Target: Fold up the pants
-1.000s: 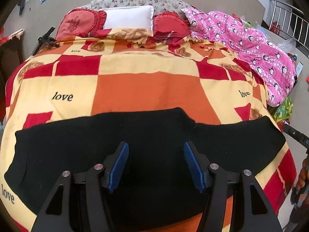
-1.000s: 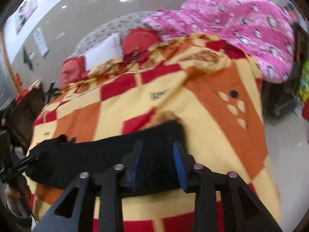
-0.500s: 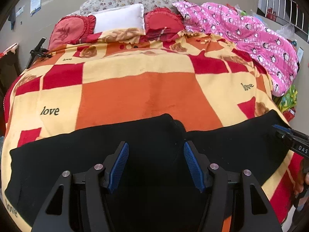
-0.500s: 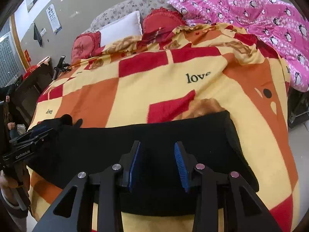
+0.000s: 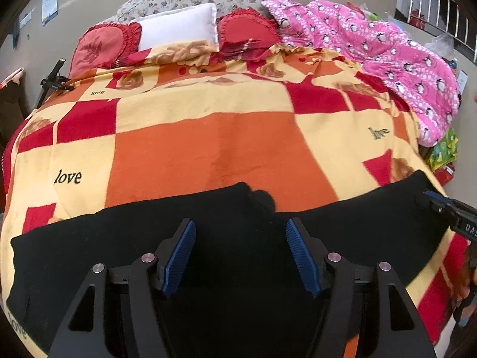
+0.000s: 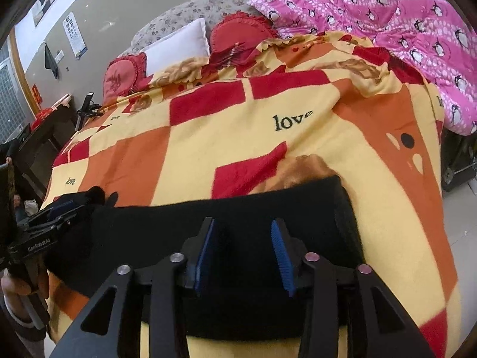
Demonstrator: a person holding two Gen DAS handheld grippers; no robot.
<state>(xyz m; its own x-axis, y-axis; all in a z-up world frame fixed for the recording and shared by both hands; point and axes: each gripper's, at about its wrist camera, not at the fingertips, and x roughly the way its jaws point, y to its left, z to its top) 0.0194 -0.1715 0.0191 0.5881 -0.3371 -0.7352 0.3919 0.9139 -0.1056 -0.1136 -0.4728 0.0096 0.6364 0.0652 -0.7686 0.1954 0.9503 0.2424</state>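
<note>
Black pants (image 5: 125,247) lie spread flat across the near edge of a bed, on an orange, red and yellow checked blanket (image 5: 208,146). My left gripper (image 5: 241,253) is open and empty, hovering over the middle of the pants. My right gripper (image 6: 243,252) is open and empty over the right end of the pants (image 6: 268,208). The right gripper also shows at the right edge of the left wrist view (image 5: 447,208). The left gripper shows at the left edge of the right wrist view (image 6: 59,208), over the pants' other end.
A white pillow (image 5: 179,29) and two red cushions (image 5: 104,44) lie at the head of the bed. A pink penguin quilt (image 5: 387,50) is heaped at the far right. A dark table (image 6: 38,137) stands left of the bed. A railing (image 5: 441,9) is at far right.
Both grippers have come closer over the pants and stayed open. The right gripper has swung left to face along the bed. The pants lie as before.
</note>
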